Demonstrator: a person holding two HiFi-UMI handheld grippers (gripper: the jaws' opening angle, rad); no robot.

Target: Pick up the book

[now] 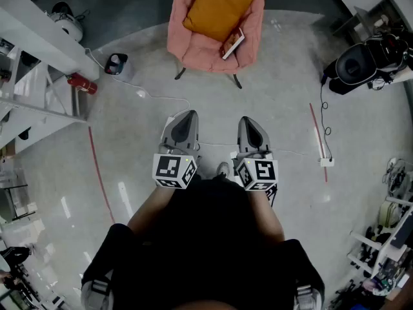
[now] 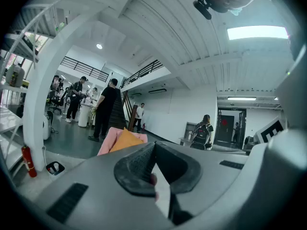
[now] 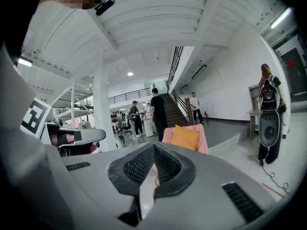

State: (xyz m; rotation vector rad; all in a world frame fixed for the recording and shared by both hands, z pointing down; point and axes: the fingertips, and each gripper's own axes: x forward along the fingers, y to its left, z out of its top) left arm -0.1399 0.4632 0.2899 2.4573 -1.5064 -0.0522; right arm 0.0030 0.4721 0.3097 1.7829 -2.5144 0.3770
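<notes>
The left tool (image 1: pixel 184 118) and the right tool (image 1: pixel 250 123) are held side by side in front of the person, both pointing nearly level across the grey floor (image 1: pixel 277 82) toward a pink armchair (image 1: pixel 187 47). In the left gripper view the left tool's (image 2: pixel 154 145) two dark pads meet at their tips with nothing caught between them; only floor shows through the narrow wedge lower down. The right gripper view shows the same for the right tool (image 3: pixel 154 147): the pads are closed tip to tip and hold nothing. Neither tool touches the chair or anything on it; both hang well apart from it, over bare floor.

The book (image 1: pixel 233 43) lies on the armchair's seat, toward the seat's front edge and close to the arm at the picture's right. It is tilted and rests against the lower corner of an orange cushion (image 1: pixel 219 6) that fills the back of the seat. The book's cover cannot be read.
</notes>
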